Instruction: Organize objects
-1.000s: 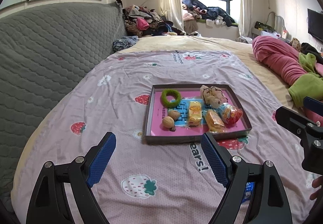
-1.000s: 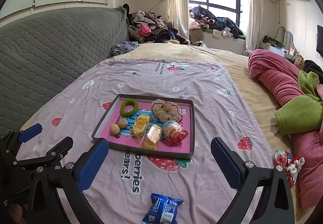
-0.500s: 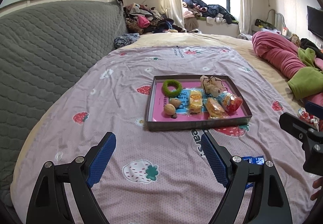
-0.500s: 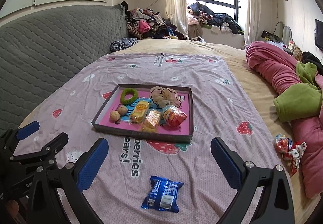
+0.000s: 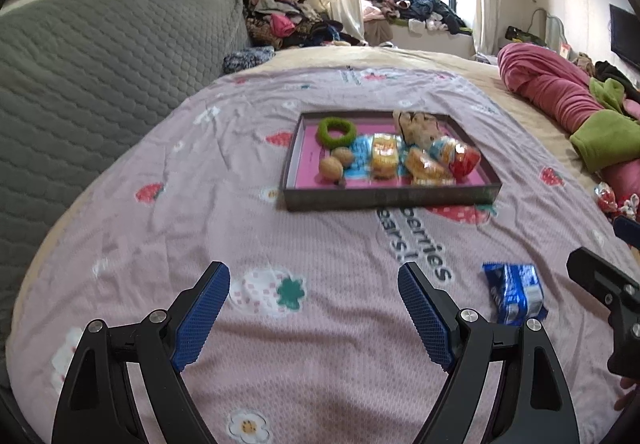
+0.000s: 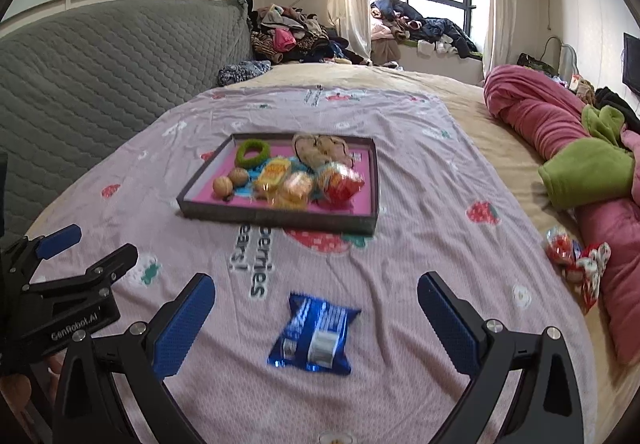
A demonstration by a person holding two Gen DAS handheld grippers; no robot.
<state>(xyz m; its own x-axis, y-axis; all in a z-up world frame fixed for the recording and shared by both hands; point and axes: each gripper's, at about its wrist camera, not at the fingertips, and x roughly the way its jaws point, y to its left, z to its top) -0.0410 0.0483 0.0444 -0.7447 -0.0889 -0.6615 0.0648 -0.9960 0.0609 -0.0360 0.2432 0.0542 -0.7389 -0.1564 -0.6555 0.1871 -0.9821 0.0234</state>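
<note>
Left wrist view: left gripper (image 5: 314,286) spread wide, nothing between the blue pads, above strawberry-print sheet (image 5: 200,203); shallow tray (image 5: 392,197) ahead, holding green ring (image 5: 337,130), two walnuts (image 5: 336,163), yellow and red snack packets (image 5: 424,161); blue snack packet (image 5: 514,292) flat on sheet, right of the right finger

Right wrist view: right gripper (image 6: 316,294) spread wide, empty; blue snack packet (image 6: 316,334) on sheet between the fingers, untouched; tray (image 6: 280,217) beyond; red wrapped item (image 6: 576,258) beside pink blanket (image 6: 536,111)
</note>
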